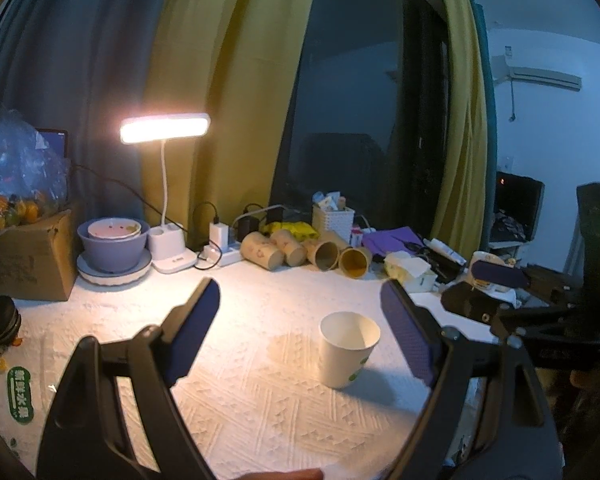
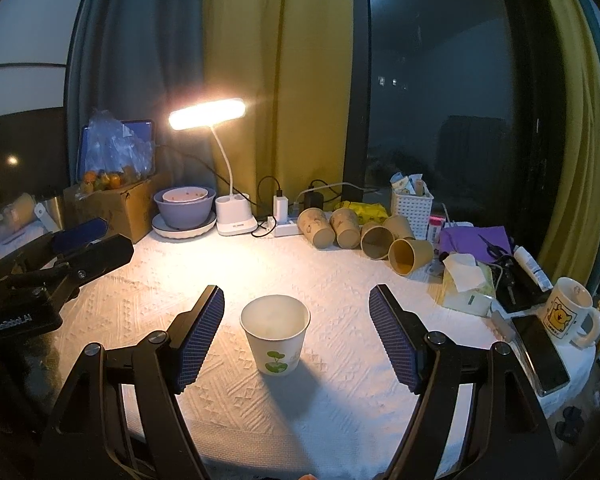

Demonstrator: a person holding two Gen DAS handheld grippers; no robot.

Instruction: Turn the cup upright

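Observation:
A white paper cup with a green leaf print stands upright, mouth up, on the white textured tablecloth. My right gripper is open and empty, its blue-padded fingers either side of the cup and apart from it. In the left wrist view the cup stands between the fingers, nearer the right one. My left gripper is open and empty. The left gripper also shows at the left of the right wrist view, and the right gripper at the right of the left wrist view.
Several brown paper cups lie on their sides at the back. A lit desk lamp, stacked bowls, a cardboard box, a white basket, a tissue pack, a mug and a phone ring the table.

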